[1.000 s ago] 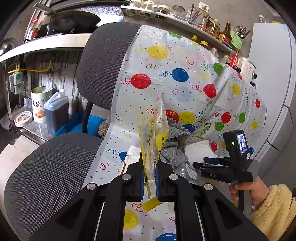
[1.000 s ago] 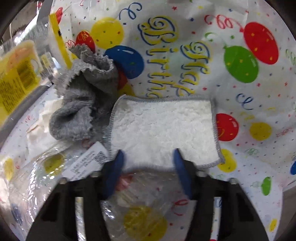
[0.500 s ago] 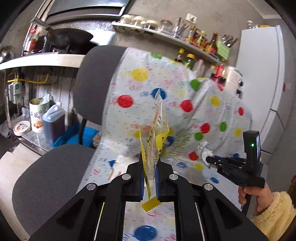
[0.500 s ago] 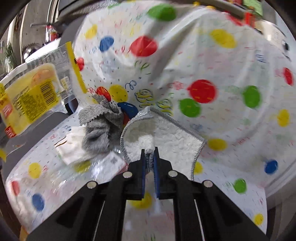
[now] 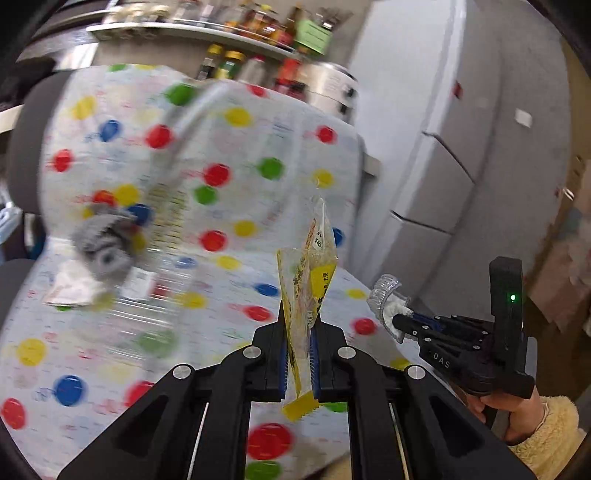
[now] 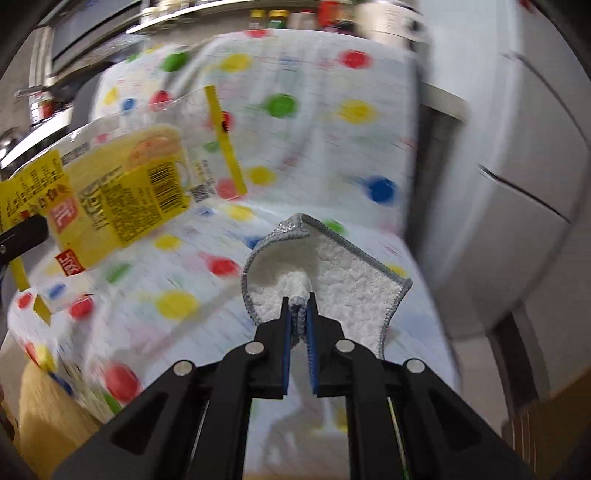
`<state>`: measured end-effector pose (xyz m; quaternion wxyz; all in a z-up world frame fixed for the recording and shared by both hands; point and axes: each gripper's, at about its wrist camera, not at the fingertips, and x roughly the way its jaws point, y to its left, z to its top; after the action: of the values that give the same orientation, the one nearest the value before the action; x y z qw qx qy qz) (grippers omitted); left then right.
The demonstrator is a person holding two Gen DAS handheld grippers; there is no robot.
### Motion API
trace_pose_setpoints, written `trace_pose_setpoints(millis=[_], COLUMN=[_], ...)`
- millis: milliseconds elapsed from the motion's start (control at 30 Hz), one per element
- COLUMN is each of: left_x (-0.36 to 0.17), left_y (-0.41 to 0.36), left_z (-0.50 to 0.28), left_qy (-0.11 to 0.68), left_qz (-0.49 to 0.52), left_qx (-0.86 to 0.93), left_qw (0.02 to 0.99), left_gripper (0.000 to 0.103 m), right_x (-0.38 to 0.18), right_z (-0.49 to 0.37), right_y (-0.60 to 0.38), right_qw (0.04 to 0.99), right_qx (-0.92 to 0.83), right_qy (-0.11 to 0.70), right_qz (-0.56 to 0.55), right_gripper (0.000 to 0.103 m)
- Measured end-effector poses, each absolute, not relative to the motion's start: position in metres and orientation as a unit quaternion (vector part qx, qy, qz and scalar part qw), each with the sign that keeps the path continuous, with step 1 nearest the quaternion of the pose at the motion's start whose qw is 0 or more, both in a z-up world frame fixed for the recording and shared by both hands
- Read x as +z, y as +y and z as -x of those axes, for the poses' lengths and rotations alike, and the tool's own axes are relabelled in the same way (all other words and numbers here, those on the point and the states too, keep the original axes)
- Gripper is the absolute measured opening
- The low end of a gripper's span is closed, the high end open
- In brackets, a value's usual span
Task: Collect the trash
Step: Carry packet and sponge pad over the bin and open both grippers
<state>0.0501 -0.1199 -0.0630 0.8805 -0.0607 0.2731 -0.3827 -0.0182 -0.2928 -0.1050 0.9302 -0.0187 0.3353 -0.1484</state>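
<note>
My left gripper is shut on a yellow and clear plastic snack wrapper, held upright above the balloon-print cloth. The wrapper also shows at the left of the right wrist view. My right gripper is shut on the edge of a white cloth with grey trim, lifted off the surface; it shows in the left wrist view with the cloth curled at its tip. A grey rag, white paper and clear plastic lie on the cloth at left.
The balloon-print cloth covers a seat and its backrest. A white fridge stands to the right. A shelf with bottles and jars runs behind. A grey chair back is at the far left.
Both grippers have swung right and pulled back from the seat, each keeping its hold. The white cloth is lifted clear of the surface. The view is blurred by motion.
</note>
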Motion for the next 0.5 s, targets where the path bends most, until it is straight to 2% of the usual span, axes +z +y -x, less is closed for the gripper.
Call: trace_pose_setpoints(millis=[500], left_x=[-0.111], left_y=[-0.308], left_z=[0.045], left_qy=[0.310], left_qz=[-0.038], left_qx=[-0.527], left_qw=[0.791], left_gripper=[0.010], right_x=[-0.154], right_z=[0.200], right_y=[-0.406], right_qw=[0.872], right_qx=[-0.335], right_qy=[0.343], right_qz=[-0.098], right_gripper=[0.008])
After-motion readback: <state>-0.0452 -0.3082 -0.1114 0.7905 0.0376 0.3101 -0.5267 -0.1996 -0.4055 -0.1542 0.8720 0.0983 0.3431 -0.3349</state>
